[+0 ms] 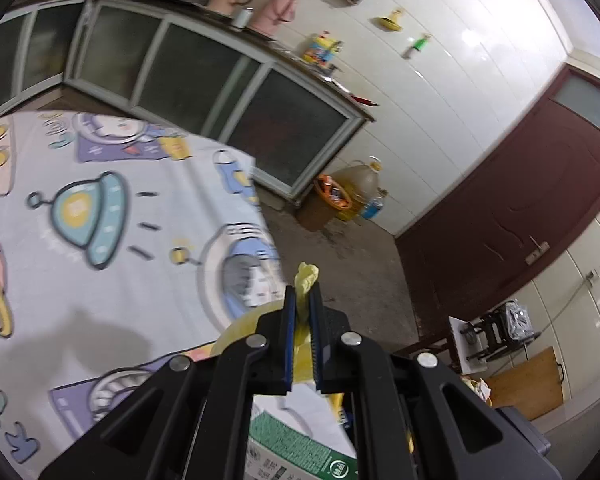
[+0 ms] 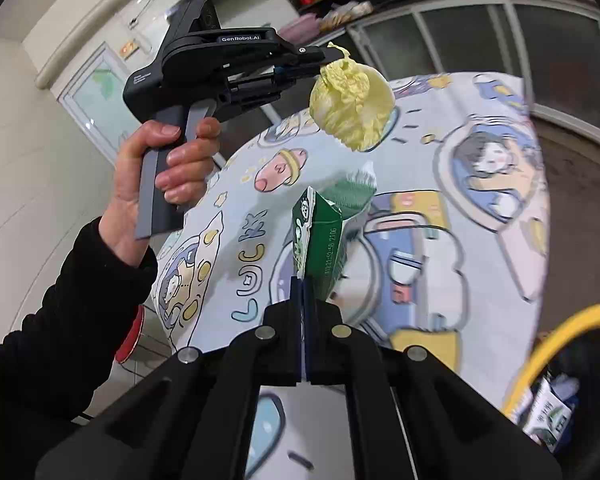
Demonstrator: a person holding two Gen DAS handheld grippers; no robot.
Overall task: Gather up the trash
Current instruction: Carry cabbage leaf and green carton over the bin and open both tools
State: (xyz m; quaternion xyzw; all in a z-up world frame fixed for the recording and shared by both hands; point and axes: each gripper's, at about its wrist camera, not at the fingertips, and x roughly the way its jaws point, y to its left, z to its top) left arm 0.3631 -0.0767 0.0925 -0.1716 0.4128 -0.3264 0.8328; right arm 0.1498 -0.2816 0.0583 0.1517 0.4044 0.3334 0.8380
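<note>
The cartoon-print tablecloth (image 2: 440,240) lies below both your tools. Your left gripper (image 2: 332,60) pinches the yellow crumpled wrapper (image 2: 352,100) by its twisted top, so it hangs clear above the table. Your right gripper (image 2: 304,300) clamps the green carton (image 2: 320,236) by an edge, upright. The yellow-rimmed bin (image 2: 556,344) waits at lower right, likely their destination.

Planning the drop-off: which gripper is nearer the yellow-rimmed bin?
Right. The right gripper, clamping the green carton, sits beside the bin; the left gripper, holding the yellow bag, is farther across the table.
</note>
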